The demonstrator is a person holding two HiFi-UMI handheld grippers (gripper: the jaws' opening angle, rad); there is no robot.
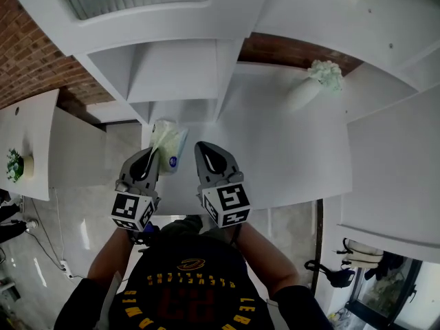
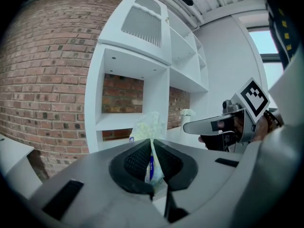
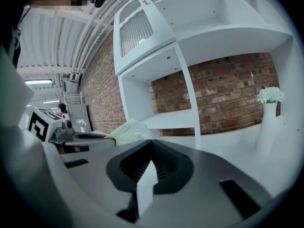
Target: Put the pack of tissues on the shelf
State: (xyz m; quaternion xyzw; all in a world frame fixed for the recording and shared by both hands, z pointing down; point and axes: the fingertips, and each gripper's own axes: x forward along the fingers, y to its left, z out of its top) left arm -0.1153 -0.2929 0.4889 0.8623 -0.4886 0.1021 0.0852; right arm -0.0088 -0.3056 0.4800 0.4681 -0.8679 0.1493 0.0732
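The pack of tissues is a pale green, clear-wrapped packet with a blue label. My left gripper is shut on its near edge and holds it up in front of the white shelf unit. In the left gripper view the pack stands upright out of the closed left gripper, with a lower shelf board behind it. My right gripper hovers just right of the pack, shut and empty. In the right gripper view the pack shows to the left of the closed right gripper.
A white vase of white flowers stands on the white counter to the right of the shelf bays. A brick wall runs behind the shelves. At the far left a small green plant sits on a white table.
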